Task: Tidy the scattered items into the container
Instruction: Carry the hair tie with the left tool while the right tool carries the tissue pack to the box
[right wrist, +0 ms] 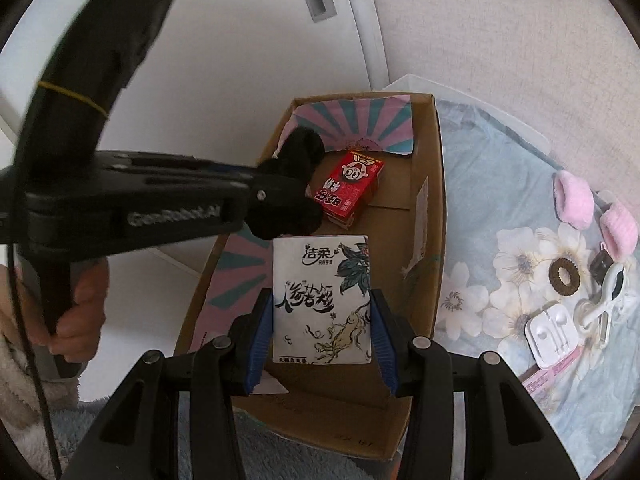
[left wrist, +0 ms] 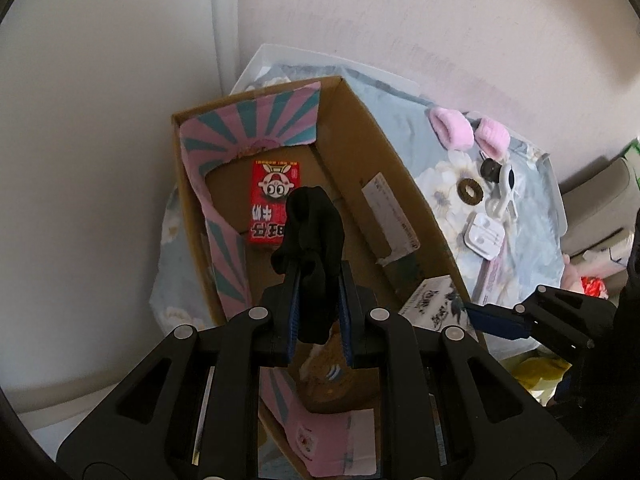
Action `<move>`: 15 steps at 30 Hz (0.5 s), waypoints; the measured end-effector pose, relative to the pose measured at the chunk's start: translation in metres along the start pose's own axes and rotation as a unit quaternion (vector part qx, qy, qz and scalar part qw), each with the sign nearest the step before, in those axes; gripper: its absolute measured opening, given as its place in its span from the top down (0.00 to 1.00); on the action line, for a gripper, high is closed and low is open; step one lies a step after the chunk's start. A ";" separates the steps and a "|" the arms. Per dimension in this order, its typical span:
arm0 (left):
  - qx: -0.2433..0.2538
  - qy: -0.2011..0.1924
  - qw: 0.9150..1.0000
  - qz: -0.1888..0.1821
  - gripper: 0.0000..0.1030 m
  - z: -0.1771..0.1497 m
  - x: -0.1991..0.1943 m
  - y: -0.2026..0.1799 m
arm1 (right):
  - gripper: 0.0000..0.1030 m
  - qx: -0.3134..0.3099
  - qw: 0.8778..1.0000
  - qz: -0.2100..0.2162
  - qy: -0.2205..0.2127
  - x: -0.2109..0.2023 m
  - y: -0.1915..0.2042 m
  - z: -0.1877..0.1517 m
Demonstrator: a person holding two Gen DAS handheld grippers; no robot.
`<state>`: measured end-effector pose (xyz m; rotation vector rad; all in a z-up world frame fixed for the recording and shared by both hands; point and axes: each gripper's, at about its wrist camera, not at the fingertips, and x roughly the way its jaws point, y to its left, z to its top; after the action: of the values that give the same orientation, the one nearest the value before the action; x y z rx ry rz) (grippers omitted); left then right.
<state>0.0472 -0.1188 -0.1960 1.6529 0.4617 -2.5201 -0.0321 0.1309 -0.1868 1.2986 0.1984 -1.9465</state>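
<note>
Grippers over cardboard box (right wrist: 434, 208) | left gripper (left wrist: 316, 280) clamps black cloth (left wrist: 310, 232) | right gripper (right wrist: 322, 320) grips tissue pack (right wrist: 320, 300) | red carton (right wrist: 348, 188) at box's 12 o'clock end

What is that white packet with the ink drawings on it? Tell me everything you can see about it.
The white packet looks like a soft pack of tissues in a plastic wrap, printed with black brush lettering, dark leaves and a yellowish root. It is flat and rectangular, its printed face towards the camera. The right gripper is clamped on its two long sides and holds it above the open cardboard box, near the red carton.
</note>
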 end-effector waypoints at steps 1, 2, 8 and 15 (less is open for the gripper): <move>-0.002 0.001 1.000 -0.001 0.86 0.000 0.000 0.001 | 0.59 0.000 1.000 -0.002 0.000 0.000 0.000 0.000; -0.003 0.001 1.000 -0.002 0.86 -0.001 0.001 0.002 | 0.59 0.000 1.000 -0.004 0.001 0.000 0.002 -0.001; -0.010 0.007 1.000 0.002 0.54 0.001 0.003 0.001 | 0.58 0.004 1.000 -0.001 0.012 0.002 -0.001 -0.002; -0.048 -0.023 0.998 -0.027 0.07 0.010 -0.014 0.004 | 0.52 -0.006 0.999 -0.021 0.027 0.007 0.003 -0.001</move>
<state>0.0453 -0.1272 -0.1805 1.5653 0.6195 -2.5242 -0.0303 0.1257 -0.1922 1.3493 0.2658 -1.9435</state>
